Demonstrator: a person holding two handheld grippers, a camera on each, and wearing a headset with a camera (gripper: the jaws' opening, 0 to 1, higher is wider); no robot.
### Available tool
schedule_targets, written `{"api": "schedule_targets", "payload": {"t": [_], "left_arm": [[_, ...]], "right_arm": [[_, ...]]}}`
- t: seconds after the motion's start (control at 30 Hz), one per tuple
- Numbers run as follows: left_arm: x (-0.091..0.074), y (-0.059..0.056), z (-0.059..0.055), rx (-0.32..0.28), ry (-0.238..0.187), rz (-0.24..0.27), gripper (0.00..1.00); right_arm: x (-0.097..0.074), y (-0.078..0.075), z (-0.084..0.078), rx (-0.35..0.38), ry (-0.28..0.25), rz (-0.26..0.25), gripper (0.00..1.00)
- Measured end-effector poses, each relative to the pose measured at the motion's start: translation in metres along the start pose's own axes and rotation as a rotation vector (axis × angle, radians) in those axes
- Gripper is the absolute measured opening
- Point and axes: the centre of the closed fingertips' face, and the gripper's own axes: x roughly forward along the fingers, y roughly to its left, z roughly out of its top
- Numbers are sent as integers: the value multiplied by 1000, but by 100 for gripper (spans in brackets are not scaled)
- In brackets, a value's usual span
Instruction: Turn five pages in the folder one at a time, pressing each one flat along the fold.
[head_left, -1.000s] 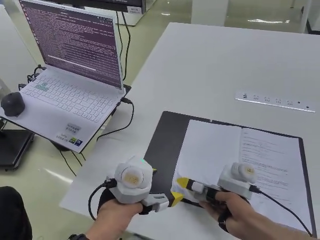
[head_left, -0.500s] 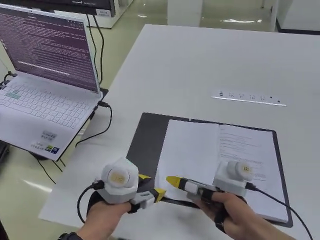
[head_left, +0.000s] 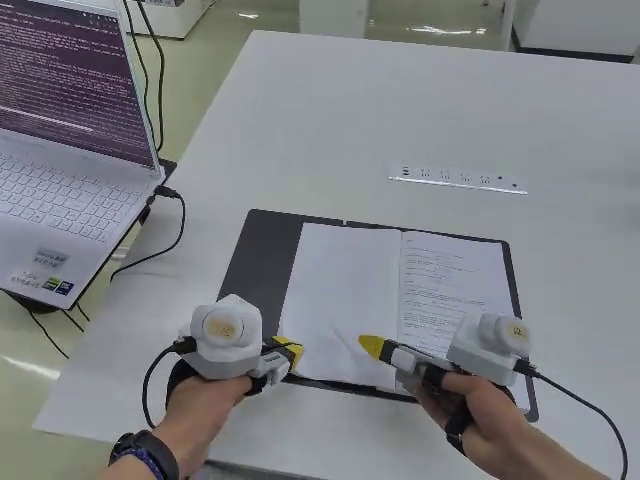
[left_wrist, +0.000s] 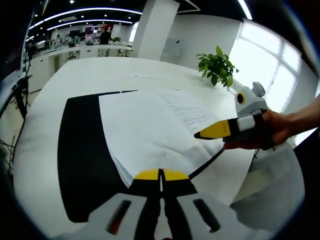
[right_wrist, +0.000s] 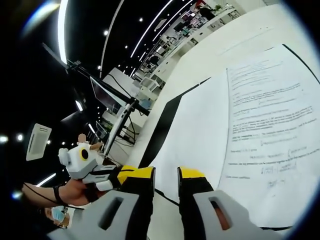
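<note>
**Page is down, the grippers have moved apart**

A second ago the two grippers were tip to tip at the near corner of the blank page. Now the right gripper has slid away from that corner. It is over the blank page, closer to the fold. Its jaws are a little apart and hold nothing. The left gripper is at the near corner of that page with its jaws closed together. I cannot tell if paper is pinched between them.

The black folder lies open on the white table, right in front of the person. The blank page lies down on the left side and the printed page on the right. I think this page is turned and pressing along the fold comes next. The paper looks a bit wrinkled near the corner.

A laptop sits off to the left, and its black cable lies near the folder but not touching it. A plug strip is set in the table behind the folder. Nothing sits on the pages to block the way.
</note>
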Motion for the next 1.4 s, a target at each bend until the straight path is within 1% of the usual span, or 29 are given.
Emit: {"api": "schedule_targets", "payload": {"t": [0.03, 0.13, 0.2, 0.27, 0.3, 0.33, 0.37, 0.4, 0.43, 0.47, 0.53, 0.6, 0.73, 0.8, 0.97, 1.03, 1.17, 1.4], "left_arm": [[4, 0, -4, -1, 13, -6, 0], [12, 2, -10, -7, 33, -6, 0], [16, 6, -21, -43, 62, 14, 0], [18, 8, -25, -55, 65, 23, 0], [18, 10, -29, -69, 74, 34, 0], [18, 12, -34, -76, 91, 48, 0], [14, 17, -43, -95, 124, 89, 0], [14, 13, -34, -150, 70, 69, 0], [14, 15, -31, -154, 68, 66, 0], [14, 15, -31, -138, 70, 64, 0], [14, 12, -30, -87, 78, 73, 0], [15, 12, -31, -70, 82, 75, 0], [16, 14, -33, -82, 73, 78, 0], [16, 14, -33, -93, 76, 81, 0], [17, 14, -34, -80, 86, 83, 0], [18, 14, -34, -78, 86, 84, 0], [18, 14, -34, -82, 81, 85, 0], [18, 15, -34, -77, 71, 87, 0]], "right_arm": [[-2, -2, 0, 5, -2, -5, 16], [-4, -7, 0, 11, -7, -14, 15], [-4, -8, 0, 15, -7, -17, 15], [-4, -10, -1, 13, -3, -21, 14], [-5, -12, -2, 12, 1, -25, 14], [-5, -14, -2, 9, 2, -32, 14], [-5, -17, -2, 3, 1, -41, 13], [-6, -19, -1, 2, -2, -47, 12], [-6, -21, 0, 7, -5, -49, 11], [-5, -22, 2, 12, -7, -48, 10], [-4, -23, 6, 5, -7, -50, 10], [-3, -25, 10, -3, -5, -51, 9], [-2, -30, 20, -12, -8, -57, 8], [-1, -33, 25, -14, -10, -60, 8], [1, -42, 38, -23, -18, -72, 6], [2, -46, 42, -21, -18, -77, 5], [5, -50, 44, -22, -14, -80, 1], [11, -52, 53, -18, -22, -85, 0]]}}
